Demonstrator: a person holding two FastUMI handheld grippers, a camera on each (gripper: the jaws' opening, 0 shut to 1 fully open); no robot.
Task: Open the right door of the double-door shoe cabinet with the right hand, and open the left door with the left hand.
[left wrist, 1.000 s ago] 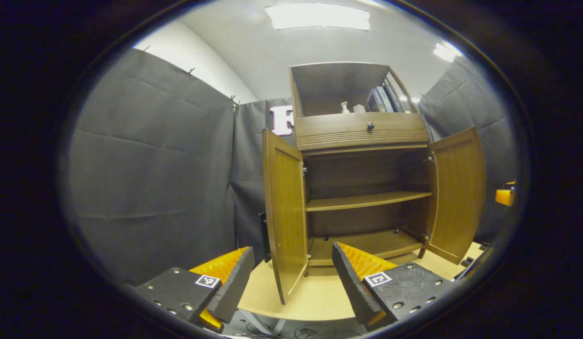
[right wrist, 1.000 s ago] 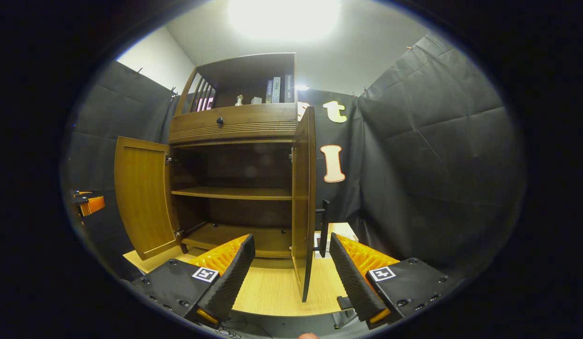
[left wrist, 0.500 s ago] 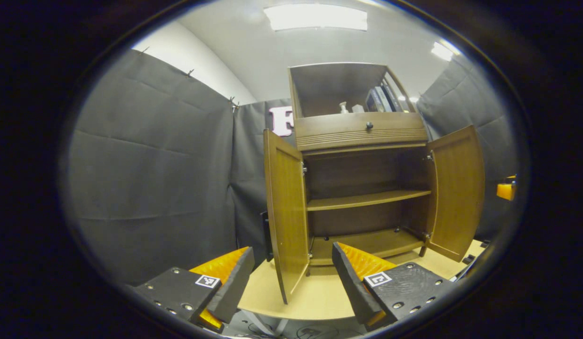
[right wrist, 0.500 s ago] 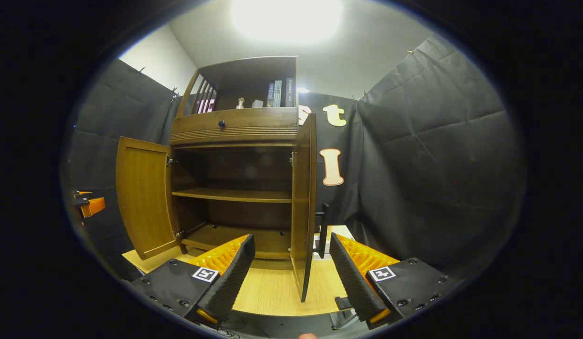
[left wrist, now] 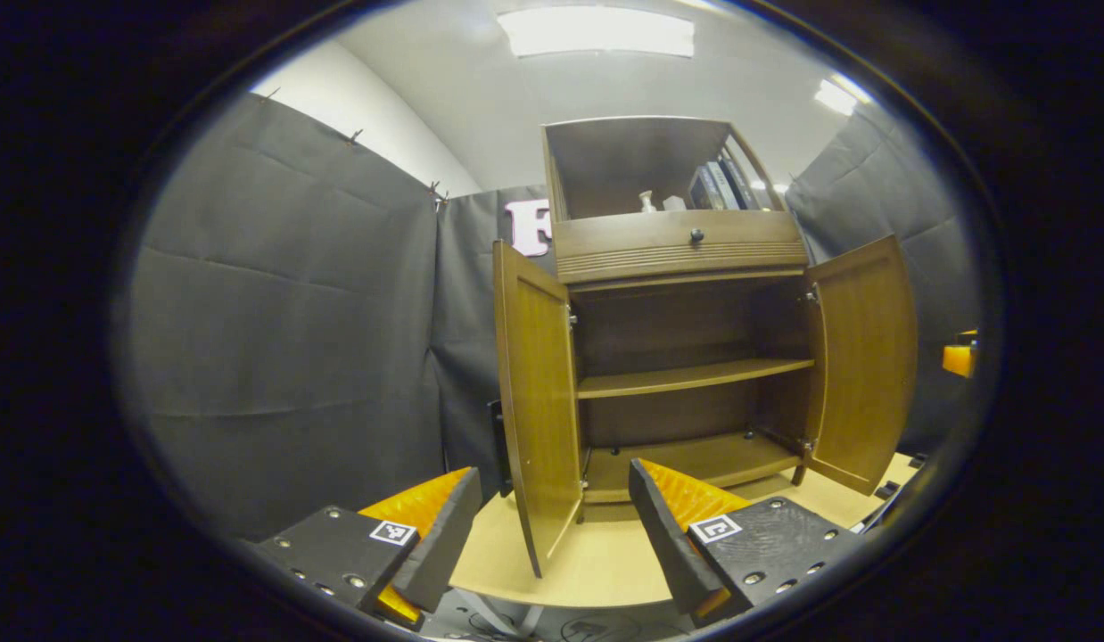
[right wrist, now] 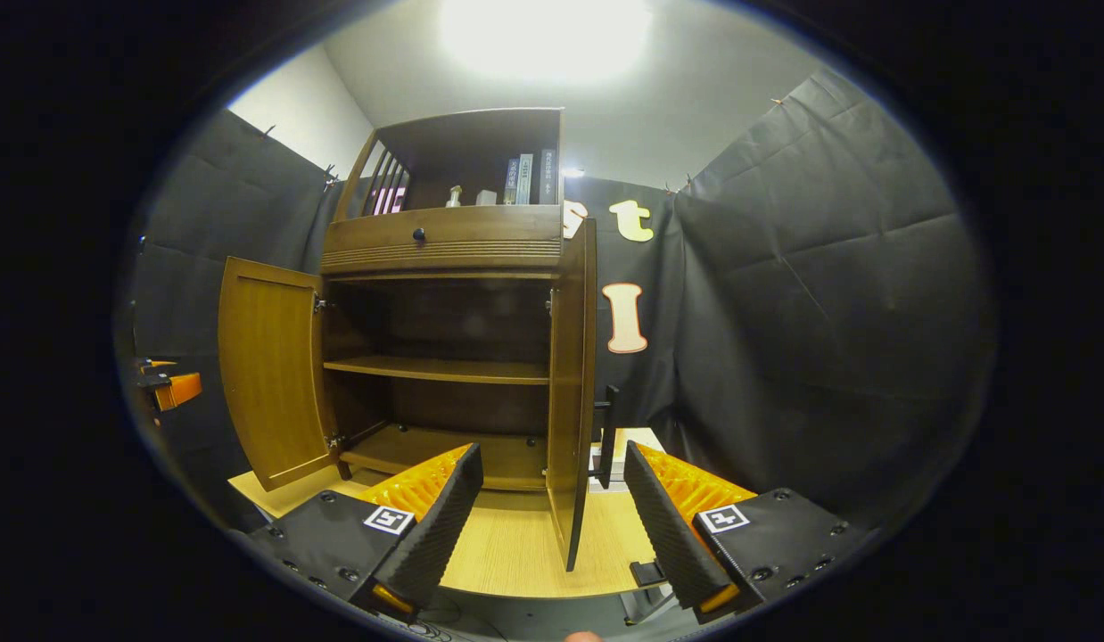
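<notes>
Shoe cabinet (left wrist: 686, 357) doors are what our two grippers deal with, so we begin at the tools. In the left gripper view, our left gripper (left wrist: 552, 526) has its fingers spread wide with nothing between them, and the edge of the left door (left wrist: 539, 410) stands in that gap at about 12 o'clock, touching neither finger. In the right gripper view, our right gripper (right wrist: 552, 513) is likewise agape and empty, with the right door (right wrist: 572, 392) edge-on between the fingers and its dark bar handle (right wrist: 608, 435) just toward 1 o'clock.

Both doors are swung out from the cabinet, which stands on a light wooden table (right wrist: 516, 553); inside we see a middle shelf (left wrist: 695, 376) and a bare floor board. Above sit a drawer with a round knob (left wrist: 696, 236) and books (left wrist: 721, 185) in the top bay.

We judge the doors to be stiff, flat wooden panels on side hinges: light to swing, rigid, smooth-faced and therefore slippery to pinch on the flat. The bar handle is the better hold, gripped across its shaft and drawn along the hinge arc. The task looks finished.
</notes>
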